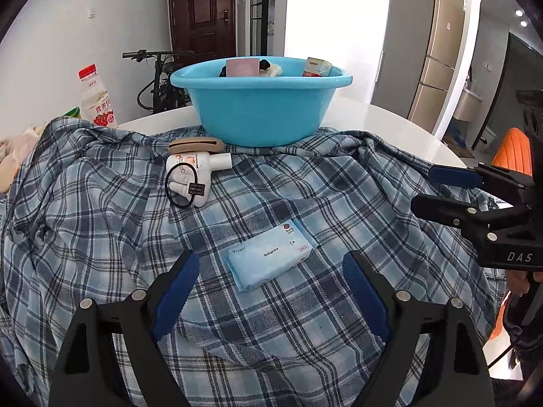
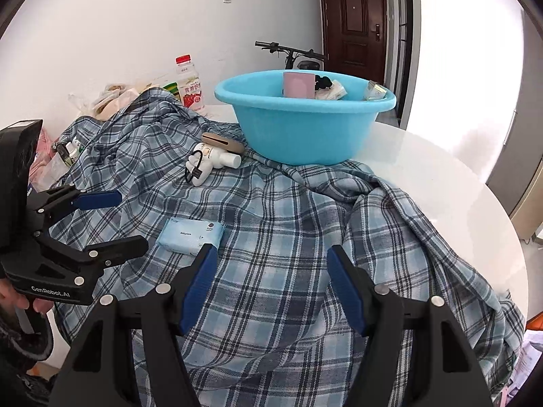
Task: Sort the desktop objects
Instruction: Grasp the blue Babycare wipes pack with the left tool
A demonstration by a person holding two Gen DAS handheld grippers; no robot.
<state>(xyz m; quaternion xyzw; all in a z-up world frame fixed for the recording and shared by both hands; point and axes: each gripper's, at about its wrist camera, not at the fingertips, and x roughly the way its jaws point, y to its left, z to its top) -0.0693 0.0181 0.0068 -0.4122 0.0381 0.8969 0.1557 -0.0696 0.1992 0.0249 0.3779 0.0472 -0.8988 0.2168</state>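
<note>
**Wipes pack next up; loose cloth is the main snag risk**

Left gripper [image 1: 269, 291] sits nearest, jaws spread wide, empty, hovering over the plaid cloth [image 1: 101, 220] just short of the light-blue wipes pack [image 1: 269, 254]. Pack lies flat on the cloth toward the near edge of the table [image 2: 441, 176], roughly lined up between the fingers. Right gripper [image 2: 271, 288] also spread, empty, over bare cloth beside the pack on its right.

Blue basin [image 1: 261, 115] stands at the far side of the cloth, already holding a pink box and a few small items. Just in front of it: white astronaut figure [image 1: 190, 176] with a black hair tie looped over it, touching a tan clip-like piece [image 1: 195, 146]. Drink bottle [image 1: 96, 101] at the far left edge.

Risks, as judged:
- Pack is thin and soft; closing low likely pinches cloth with it, dragging the fabric.
- Dragged cloth could tip the figure or shift the basin, since both rest on it.
- Pack may buckle or slip out if gripped near one corner.
- Hair tie may slide off later if the figure is lifted.
</note>
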